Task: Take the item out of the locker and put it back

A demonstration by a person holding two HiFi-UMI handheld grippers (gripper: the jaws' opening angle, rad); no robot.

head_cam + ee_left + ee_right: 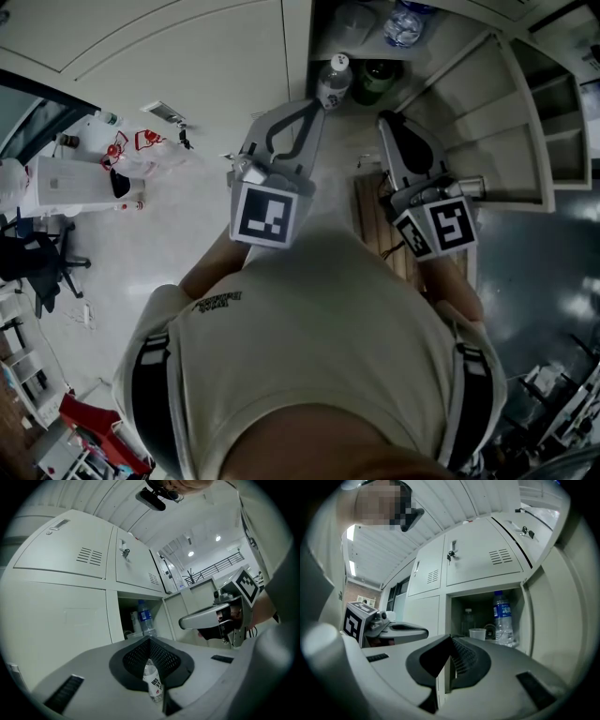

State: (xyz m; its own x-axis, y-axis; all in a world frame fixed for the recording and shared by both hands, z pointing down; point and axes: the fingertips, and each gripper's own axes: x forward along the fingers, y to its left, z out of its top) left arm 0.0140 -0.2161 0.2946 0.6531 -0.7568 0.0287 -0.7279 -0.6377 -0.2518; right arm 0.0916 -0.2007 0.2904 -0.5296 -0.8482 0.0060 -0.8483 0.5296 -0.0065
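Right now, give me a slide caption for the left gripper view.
Left gripper clamps a bottle before the open locker, where a second bottle stands.

Office or lab locker area — bank of metal lockers (89, 555), office chair (42, 267), glossy floor (187, 225).

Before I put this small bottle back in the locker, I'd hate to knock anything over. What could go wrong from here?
1. The small clear plastic bottle with the white label, pinched by the left claw, looks narrowly held and might pivot or slip.
2. The open white metal locker compartment already holds a tall blue-capped water bottle and a translucent cup near its front; a careless entry may topple them.
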